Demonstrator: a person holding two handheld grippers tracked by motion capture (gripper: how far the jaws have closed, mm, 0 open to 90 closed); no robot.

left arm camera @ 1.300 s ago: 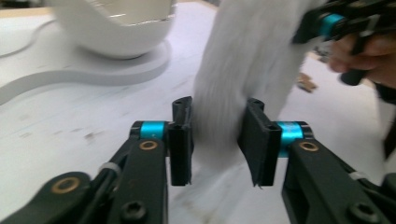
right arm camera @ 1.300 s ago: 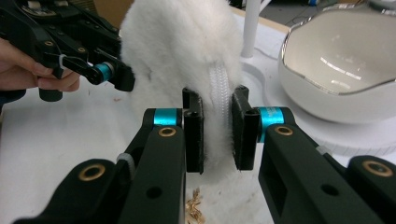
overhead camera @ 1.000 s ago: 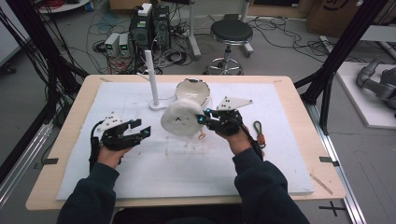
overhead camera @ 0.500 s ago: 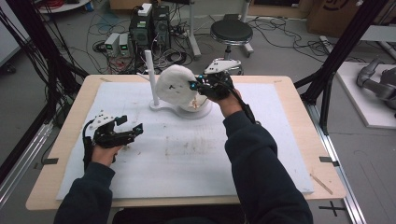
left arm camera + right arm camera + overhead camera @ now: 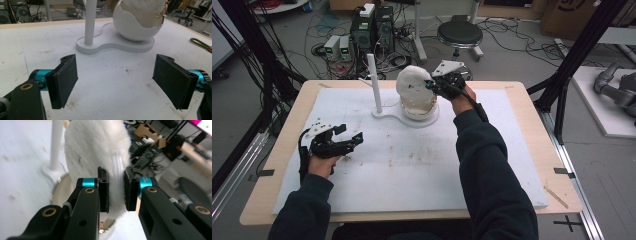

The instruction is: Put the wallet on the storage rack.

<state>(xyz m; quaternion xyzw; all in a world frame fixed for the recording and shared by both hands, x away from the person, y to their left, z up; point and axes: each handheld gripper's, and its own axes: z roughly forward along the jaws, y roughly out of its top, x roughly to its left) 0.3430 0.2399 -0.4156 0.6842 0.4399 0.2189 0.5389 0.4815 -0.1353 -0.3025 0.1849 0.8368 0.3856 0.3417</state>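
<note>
We hold the right gripper [image 5: 430, 85] at the far side of the table [image 5: 512, 100], its jaws pressed together on a fluffy white cushion [image 5: 412, 85]. In the right gripper view the two black pads pinch the cushion [image 5: 95, 147] along its white zipper seam [image 5: 117, 170], with the plush bulk rising above and to the left of the jaws. From above, the cushion sits directly over the white bowl [image 5: 419, 111], its lower part down inside the rim, and our gripper grips it from the right side near its top. The bowl stands on a flat white base [image 5: 399, 117] that also carries an upright white post [image 5: 374, 82] just to the left of the bowl.

Our left gripper [image 5: 347, 141] rests low over the white mat [image 5: 412, 165] at the near left, well apart from the bowl and cushion. Its jaws have just been opening and now stand spread wide with nothing between them; the left gripper view shows bare mat [image 5: 112, 82] between the two pads, with the post [image 5: 90, 22] and the bowl [image 5: 135, 27] farther ahead, the cushion [image 5: 142, 8] showing in the bowl's cut-out opening.

A green loop [image 5: 200, 43] lies on the mat at the right edge of the left gripper view.
</note>
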